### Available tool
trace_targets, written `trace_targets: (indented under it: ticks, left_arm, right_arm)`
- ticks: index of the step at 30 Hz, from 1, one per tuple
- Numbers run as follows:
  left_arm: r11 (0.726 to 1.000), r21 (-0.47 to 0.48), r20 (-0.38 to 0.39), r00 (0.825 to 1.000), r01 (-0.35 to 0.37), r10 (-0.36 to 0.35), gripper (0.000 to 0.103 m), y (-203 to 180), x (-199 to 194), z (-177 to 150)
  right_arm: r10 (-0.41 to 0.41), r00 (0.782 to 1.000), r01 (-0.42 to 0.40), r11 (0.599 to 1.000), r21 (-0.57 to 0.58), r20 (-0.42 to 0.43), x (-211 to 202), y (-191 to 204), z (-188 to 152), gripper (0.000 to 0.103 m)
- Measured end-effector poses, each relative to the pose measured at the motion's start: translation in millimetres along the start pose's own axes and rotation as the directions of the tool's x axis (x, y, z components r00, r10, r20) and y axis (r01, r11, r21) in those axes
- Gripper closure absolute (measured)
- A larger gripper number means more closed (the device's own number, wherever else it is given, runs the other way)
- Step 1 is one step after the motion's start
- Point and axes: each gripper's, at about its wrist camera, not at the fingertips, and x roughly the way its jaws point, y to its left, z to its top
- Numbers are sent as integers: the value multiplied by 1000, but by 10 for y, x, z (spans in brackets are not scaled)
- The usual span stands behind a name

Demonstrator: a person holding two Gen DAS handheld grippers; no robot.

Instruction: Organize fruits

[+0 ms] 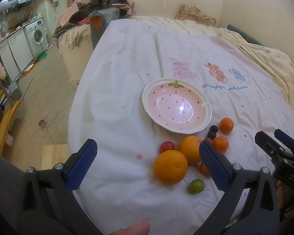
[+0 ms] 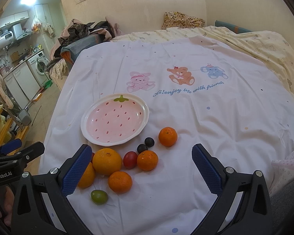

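We hold the left gripper [image 1: 148, 165] and right gripper [image 2: 142, 169] wide and empty low in frame, since the fruits [image 2: 107, 161] lie loose on the bed [image 2: 235, 129] below the bare plate [image 2: 92, 112].

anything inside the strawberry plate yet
Nothing: the strawberry plate shows only its pink glazed bowl. All fruit lies on the sheet beside it. Under the plate is hidden.
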Motion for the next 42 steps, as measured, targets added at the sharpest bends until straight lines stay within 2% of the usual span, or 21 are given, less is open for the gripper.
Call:
trace_targets:
  ticks: [32,35,38,40,42]
  left_arm:
    - [1000,-4,-14,1000,-17,17,0,-22,34,-1]
    - [1000,-17,-51,999,-8,7,1,1,86,2]
    - [1000,-13,-122,992,-19,18,1,-9,213,18]
    - [1000,1,-200,980,-16,16,1,-44,359,19]
    - [1000,5,-283,959,-10,11,1,-84,522,-8]
  right_arm:
    - [5,1000,-5,1000,10,-10,0,-9,-18,0]
    - [4,1000,-3,1000,19,-13,1,-26,-16,0]
    - [-4,1000,5,999,45,-16,8,-80,1,0]
    - [-20,999,22,998,65,-29,23,-133,0,0]
    - [-41,998,45,995,87,-48,44,-193,-15,0]
